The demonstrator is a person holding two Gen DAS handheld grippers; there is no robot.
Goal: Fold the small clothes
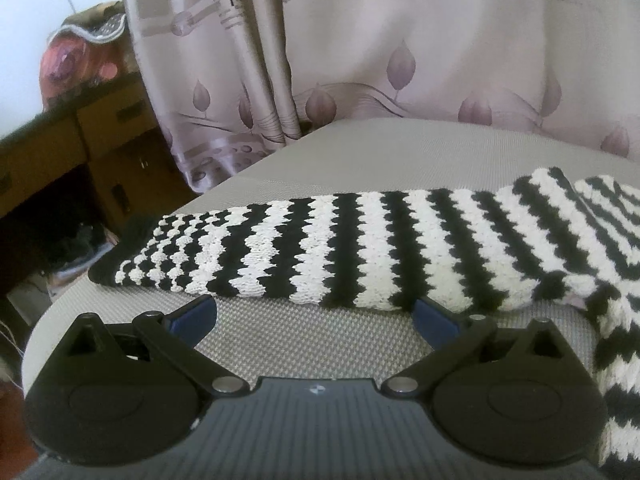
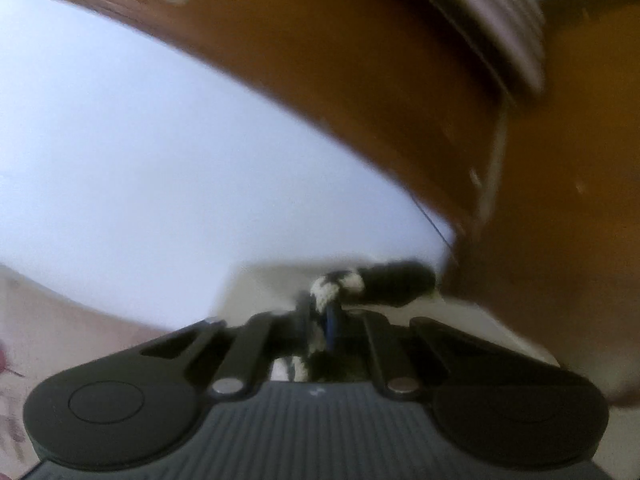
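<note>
Striped knit garment [image 1: 360,248] on a grey tabletop [image 1: 360,152].
Left gripper [image 1: 314,314] fingers spread wide at the garment's near edge; right gripper [image 2: 322,320] fingers clenched on a bunched piece of the knit.

A grey woven-textured surface [image 1: 360,152] carries a black-and-white striped knitted garment [image 1: 340,248], one long sleeve-like part stretched flat across it from near the left edge toward the right, where more of the same striped knit lies bunched and runs down past the surface's near right edge.
</note>
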